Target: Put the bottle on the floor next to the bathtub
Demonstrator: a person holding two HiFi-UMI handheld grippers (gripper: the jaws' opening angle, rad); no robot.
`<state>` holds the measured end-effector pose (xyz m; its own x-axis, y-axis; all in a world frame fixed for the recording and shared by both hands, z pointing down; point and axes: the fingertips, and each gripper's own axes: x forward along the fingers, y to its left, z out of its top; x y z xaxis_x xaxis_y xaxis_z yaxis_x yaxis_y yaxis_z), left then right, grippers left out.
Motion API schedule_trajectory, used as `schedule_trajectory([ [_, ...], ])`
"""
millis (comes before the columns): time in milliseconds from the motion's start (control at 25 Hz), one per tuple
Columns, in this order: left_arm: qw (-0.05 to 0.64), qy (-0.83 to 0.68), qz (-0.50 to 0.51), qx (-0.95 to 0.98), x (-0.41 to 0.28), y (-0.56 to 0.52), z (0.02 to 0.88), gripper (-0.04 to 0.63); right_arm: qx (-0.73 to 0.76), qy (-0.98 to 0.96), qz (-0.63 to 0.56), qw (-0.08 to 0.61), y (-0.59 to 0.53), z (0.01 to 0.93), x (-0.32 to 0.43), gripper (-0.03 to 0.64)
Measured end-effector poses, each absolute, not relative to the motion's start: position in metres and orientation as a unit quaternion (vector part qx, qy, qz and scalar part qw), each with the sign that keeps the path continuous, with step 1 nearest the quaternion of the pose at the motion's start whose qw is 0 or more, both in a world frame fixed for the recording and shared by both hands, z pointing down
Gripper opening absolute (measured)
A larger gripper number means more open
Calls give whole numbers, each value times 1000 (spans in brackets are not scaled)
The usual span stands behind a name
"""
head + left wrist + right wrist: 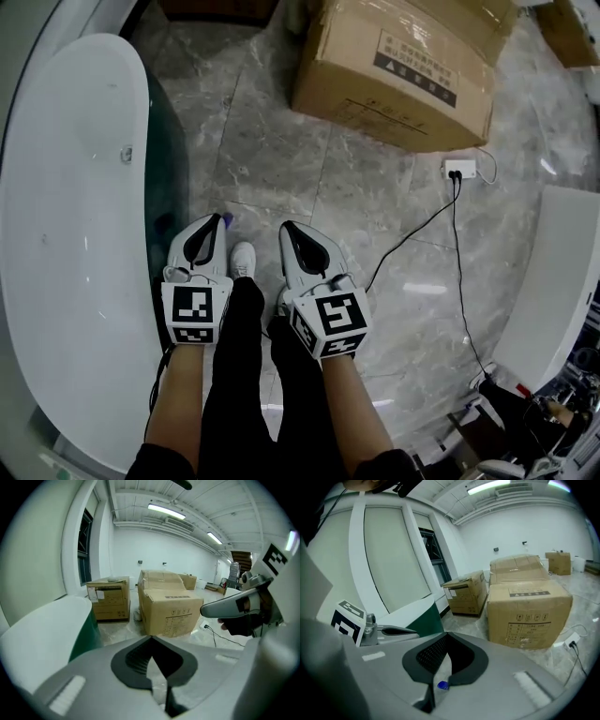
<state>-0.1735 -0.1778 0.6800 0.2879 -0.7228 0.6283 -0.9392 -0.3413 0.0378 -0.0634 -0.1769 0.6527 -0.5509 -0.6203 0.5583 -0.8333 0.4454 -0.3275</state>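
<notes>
Grey marble floor (281,159), white bathtub (66,234) at left | both grippers' jaws together, empty | bottle: only a purple bit (227,220) shows, on the floor just past left gripper (211,223) tip, tub side | long axis unreadable | right gripper (291,230) farther

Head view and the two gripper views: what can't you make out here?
Purple bit, perhaps the bottle: the left gripper hides the rest in the head view.
Blue speck, right gripper view: glimpsed through the jaw slit, too small to name.
Cardboard box label, head view: too small to read.
Bathtub, head view: cut off at the left edge.
</notes>
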Motion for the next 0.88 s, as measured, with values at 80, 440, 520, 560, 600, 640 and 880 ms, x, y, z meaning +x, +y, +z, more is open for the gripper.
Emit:
schedule_trajectory([
  [80, 197, -538, 260, 777, -172, -178, 662, 0, 442, -833, 284, 175, -178, 635, -60, 23],
  [440, 176, -555, 241, 776, -163, -168, 591, 0, 456, -843, 247, 142, -183, 556, -47, 23],
  [520, 166, -559, 237, 777, -161, -169, 577, 0, 457, -845, 241, 135, -182, 543, -45, 23],
  [560, 159, -560, 238, 778, -160, -169, 570, 0, 457, -846, 239, 132, -181, 538, -45, 23],
  [600, 153, -561, 237, 778, -160, -169, 563, 0, 457, -847, 237, 130, -180, 533, -45, 23],
  [640, 149, -562, 235, 779, -160, -168, 557, 0, 457, -848, 234, 129, -178, 528, -44, 23],
  [880, 129, -579, 215, 776, -165, -171, 517, 0, 468, -849, 217, 113, -177, 499, -36, 23],
])
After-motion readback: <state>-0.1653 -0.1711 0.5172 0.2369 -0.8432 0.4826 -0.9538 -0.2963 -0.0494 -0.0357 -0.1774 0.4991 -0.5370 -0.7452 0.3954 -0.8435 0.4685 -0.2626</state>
